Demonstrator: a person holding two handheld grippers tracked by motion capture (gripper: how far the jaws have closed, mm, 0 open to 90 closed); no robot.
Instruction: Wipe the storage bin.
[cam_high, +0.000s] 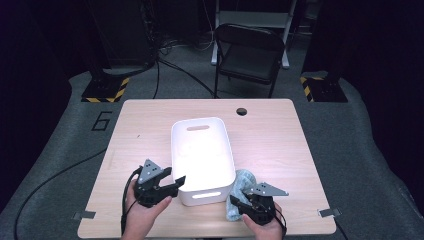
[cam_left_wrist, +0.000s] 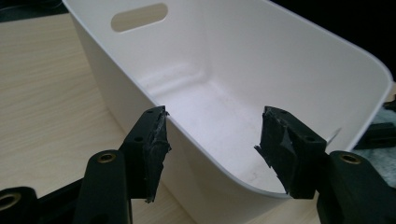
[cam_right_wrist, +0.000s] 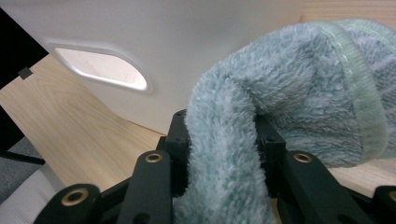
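Observation:
A white plastic bin (cam_high: 175, 150) with handle slots stands in the middle of the wooden table (cam_high: 280, 145). My left gripper (cam_high: 176, 184) is at its near left corner, open. In the left gripper view the jaws (cam_left_wrist: 212, 149) straddle the bin's wall (cam_left_wrist: 261, 60), one pad outside and one inside, and the bin is empty. A fluffy light blue towel (cam_high: 243, 179) lies by the bin's near right corner. My right gripper (cam_high: 241, 199) is shut on a fold of the towel (cam_right_wrist: 289, 93), with its jaws (cam_right_wrist: 222, 135) close to the bin's end wall (cam_right_wrist: 187, 42).
A black folding chair (cam_high: 250, 50) stands behind the table. A round cable hole (cam_high: 242, 111) sits near the table's far edge. Stands with yellow-black striped bases (cam_high: 105, 90) flank the far corners. A black cable (cam_high: 124, 200) trails from my left gripper.

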